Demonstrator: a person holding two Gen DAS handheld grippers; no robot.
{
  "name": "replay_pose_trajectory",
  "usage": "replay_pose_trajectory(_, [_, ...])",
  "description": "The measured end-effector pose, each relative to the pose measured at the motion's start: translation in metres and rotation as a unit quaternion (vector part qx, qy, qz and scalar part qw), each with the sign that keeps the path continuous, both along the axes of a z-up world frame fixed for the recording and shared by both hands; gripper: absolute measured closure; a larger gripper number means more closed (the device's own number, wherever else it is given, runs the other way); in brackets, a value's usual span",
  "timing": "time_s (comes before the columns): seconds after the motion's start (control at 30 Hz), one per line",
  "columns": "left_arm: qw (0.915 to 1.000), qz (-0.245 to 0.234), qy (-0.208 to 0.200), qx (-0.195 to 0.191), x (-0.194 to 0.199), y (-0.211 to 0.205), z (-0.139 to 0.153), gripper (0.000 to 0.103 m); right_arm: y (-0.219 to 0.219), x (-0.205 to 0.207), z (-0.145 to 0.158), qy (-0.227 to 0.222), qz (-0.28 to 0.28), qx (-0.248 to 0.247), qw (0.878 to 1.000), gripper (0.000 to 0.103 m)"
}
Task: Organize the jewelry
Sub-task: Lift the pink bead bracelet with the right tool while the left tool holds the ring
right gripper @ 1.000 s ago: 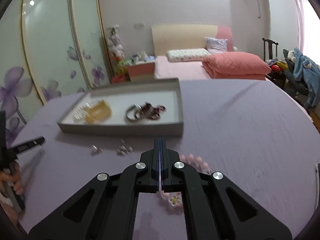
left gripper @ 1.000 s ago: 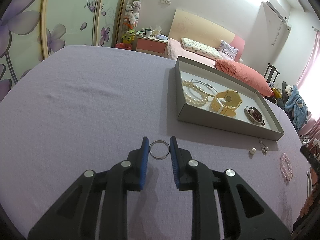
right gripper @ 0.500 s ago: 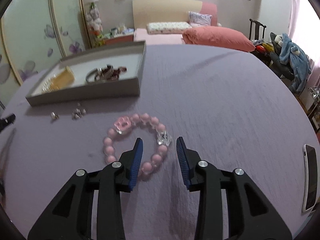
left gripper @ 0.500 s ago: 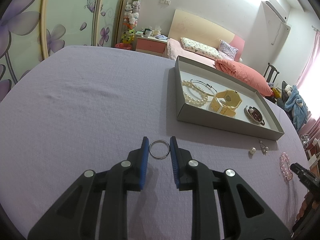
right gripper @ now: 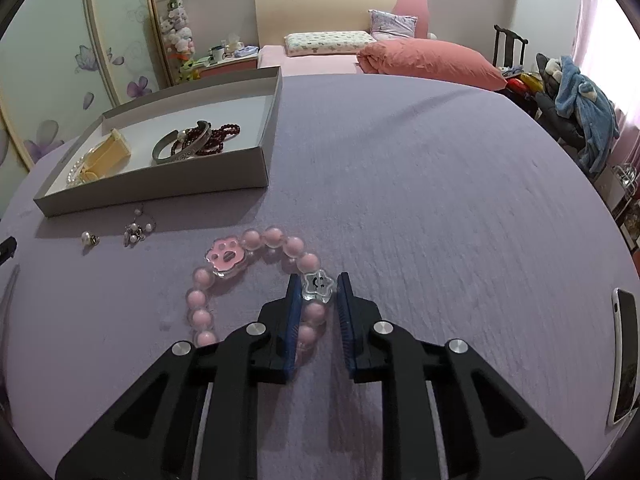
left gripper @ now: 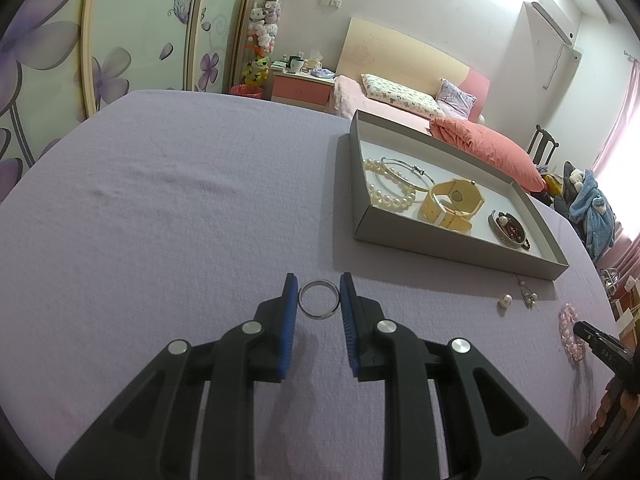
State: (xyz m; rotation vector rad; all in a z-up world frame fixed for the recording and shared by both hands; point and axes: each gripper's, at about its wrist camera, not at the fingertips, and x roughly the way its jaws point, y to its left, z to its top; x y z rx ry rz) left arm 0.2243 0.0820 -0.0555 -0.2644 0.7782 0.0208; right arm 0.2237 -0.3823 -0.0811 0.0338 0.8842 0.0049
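From the left wrist, a metal ring [left gripper: 319, 299] is seen clamped between the pads of the left gripper [left gripper: 319, 294], angled down at the purple cloth [left gripper: 180, 200] near the tray [left gripper: 440, 246]. From the right wrist alone, the bracelet's [right gripper: 256, 276] star charm [right gripper: 318, 286] is shown between the closing jaws of the downward-tilted right gripper [right gripper: 318, 294]; a phone [right gripper: 624, 356] lies far right.

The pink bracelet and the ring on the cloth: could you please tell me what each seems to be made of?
The pink bracelet looks like glossy translucent plastic or glass: its round beads carry bright highlights, and its star charm is clear. The ring looks like polished silvery metal, a thin band with a bright sheen. Neither can be settled by sight.
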Motion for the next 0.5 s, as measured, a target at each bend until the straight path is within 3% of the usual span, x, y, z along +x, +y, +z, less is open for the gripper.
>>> replay_pose_trajectory(0.13, [1.0, 0.0, 0.0, 0.001, 0.0, 0.001, 0.0, 0.081, 0.0, -0.005, 0.004, -0.019, 0.004, 0.013, 1.0, 0.084])
replay_pose_trajectory(0.37, [1.0, -0.001, -0.004, 0.007, -0.001, 0.0, 0.003, 0.081, 0.004, -0.034, 0.049, -0.134, 0.045, 0.076, 0.987, 0.084])
replay_pose_trajectory(0.5, [0.9998, -0.008, -0.011, 0.013, -0.004, -0.005, 0.006, 0.081, 0.011, -0.042, 0.067, -0.173, 0.063, 0.098, 0.978, 0.084])
